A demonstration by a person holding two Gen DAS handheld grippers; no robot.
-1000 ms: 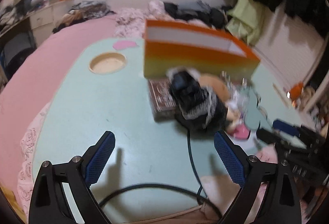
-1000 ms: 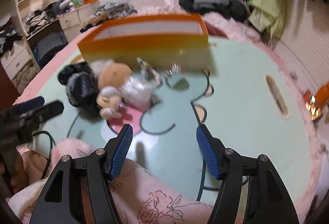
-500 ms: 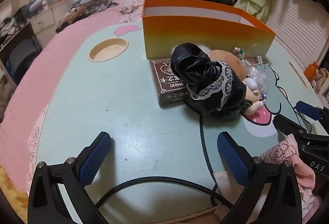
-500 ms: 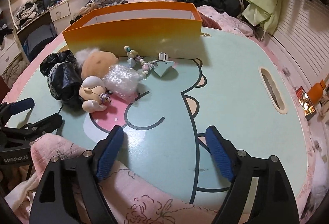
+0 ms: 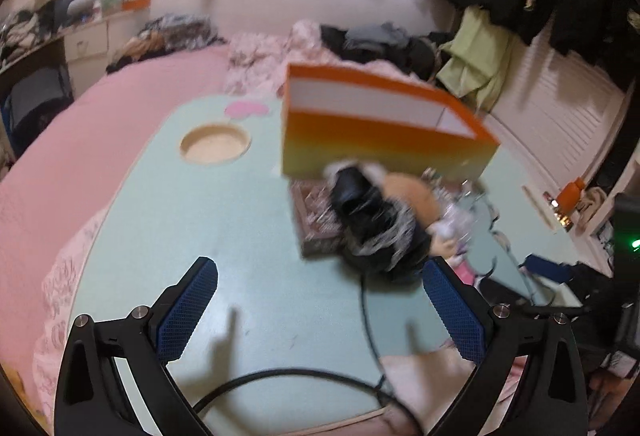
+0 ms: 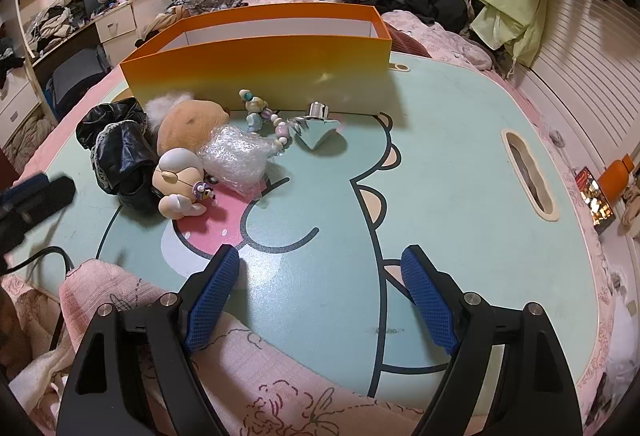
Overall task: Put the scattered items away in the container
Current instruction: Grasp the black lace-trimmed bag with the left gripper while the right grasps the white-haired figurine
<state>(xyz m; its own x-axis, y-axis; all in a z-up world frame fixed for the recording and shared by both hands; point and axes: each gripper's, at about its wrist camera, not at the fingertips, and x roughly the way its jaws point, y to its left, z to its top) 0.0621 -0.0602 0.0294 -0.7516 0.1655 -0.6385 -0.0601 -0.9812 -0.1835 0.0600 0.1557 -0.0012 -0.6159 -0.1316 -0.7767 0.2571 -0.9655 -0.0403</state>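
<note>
The scattered items are lying in a loose heap just in front of the orange container (image 6: 256,63), which is standing open-topped at the far side of the worktop (image 6: 460,203). Nearest my left side I am seeing the black lace-trimmed garment (image 6: 116,143), touching the tan plush (image 6: 188,123) and the pale doll head (image 6: 178,175); beside them are the bubble-wrap bundle (image 6: 236,155), the bead string (image 6: 260,111) and the silver spinning top (image 6: 316,127). In the blurred left view a dark patterned box (image 5: 316,220) is lying partly under the garment.

Nothing looks to be inside the container yet, so I am judging this the opening reach. My left claw (image 5: 320,312) is hovering spread wide and empty, short of the garment; my right claw (image 6: 320,296) is hanging well apart from the heap, likewise gaping with nothing between its pads.

To do this well I am planning to take the outermost soft piece first, pinching the garment at a bunched fold, lifting clear of the cable (image 5: 368,320), and keeping the small top for a narrow, square grip
</note>
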